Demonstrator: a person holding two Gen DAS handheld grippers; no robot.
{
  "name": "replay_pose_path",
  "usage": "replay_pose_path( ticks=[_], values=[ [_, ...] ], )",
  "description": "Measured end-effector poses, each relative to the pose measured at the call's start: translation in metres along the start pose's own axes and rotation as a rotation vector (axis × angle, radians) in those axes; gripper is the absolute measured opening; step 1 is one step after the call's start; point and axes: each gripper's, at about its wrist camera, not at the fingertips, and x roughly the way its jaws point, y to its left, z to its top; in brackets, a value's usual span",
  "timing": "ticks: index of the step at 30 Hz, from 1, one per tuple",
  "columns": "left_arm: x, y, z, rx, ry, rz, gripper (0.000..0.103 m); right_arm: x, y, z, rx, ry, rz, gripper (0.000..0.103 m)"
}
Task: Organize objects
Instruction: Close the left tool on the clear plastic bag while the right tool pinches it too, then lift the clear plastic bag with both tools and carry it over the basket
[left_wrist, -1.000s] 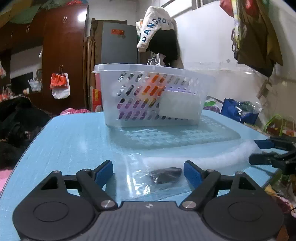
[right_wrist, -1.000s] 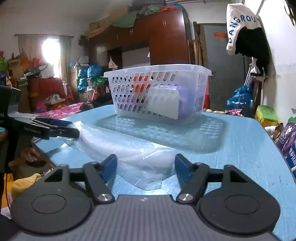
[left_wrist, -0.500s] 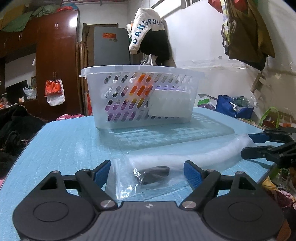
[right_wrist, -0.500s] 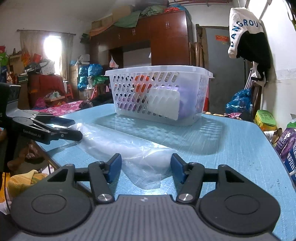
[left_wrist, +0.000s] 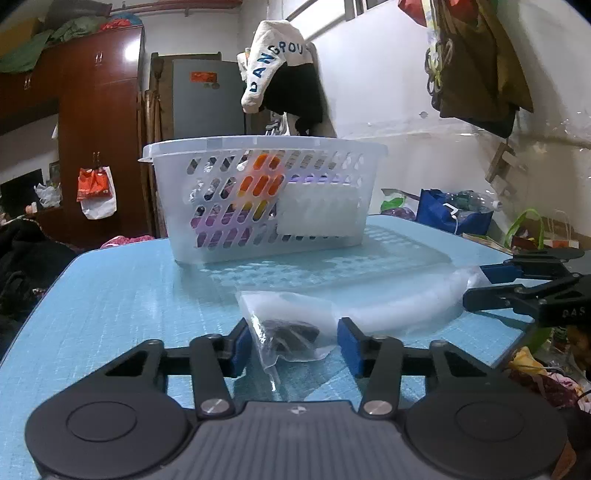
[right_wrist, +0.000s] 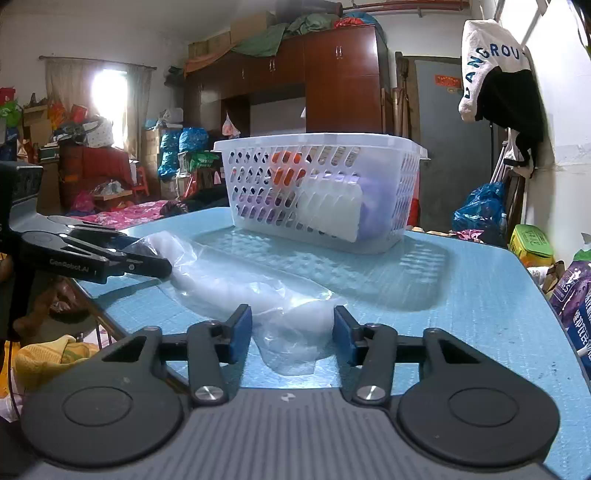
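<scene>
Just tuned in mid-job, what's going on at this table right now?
Both grippers are working one long clear plastic bag lying on the blue table. The left gripper straddles the end holding a dark item, its jaws open. The right gripper brackets the opposite end, also open. Neither has clamped yet. Behind the bag stands a white basket, already holding some things.

Behind your table's far edge: brown wardrobe (right_wrist: 340, 81), grey door (left_wrist: 208, 99), white-black garment (left_wrist: 284, 74) hung on wall; lit window (right_wrist: 105, 96) at far left.
</scene>
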Motion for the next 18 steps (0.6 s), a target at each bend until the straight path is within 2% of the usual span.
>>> replay_pose_path(
  ticks=[2,6,14,18],
  values=[
    [-0.0001,-0.0001,0.0003,-0.010,-0.004,-0.011,0.042,0.0000,-0.0003,-0.0002,-0.002,-0.001,0.003,0.045],
    [-0.0002,0.0012,0.0003,-0.028,-0.016,-0.026,0.033,-0.0010,0.0003,-0.0005,-0.006,-0.004,0.025,0.028],
    [-0.0074,0.0006,0.0028,-0.023,-0.058,-0.043,0.021,-0.0036,0.0020,0.0003,-0.020,-0.016,0.021,0.023],
    [-0.0094,0.0016,0.0036,-0.026,-0.074,-0.048,0.020,-0.0073,0.0024,0.0021,-0.029,-0.031,0.009,0.021]
  ],
)
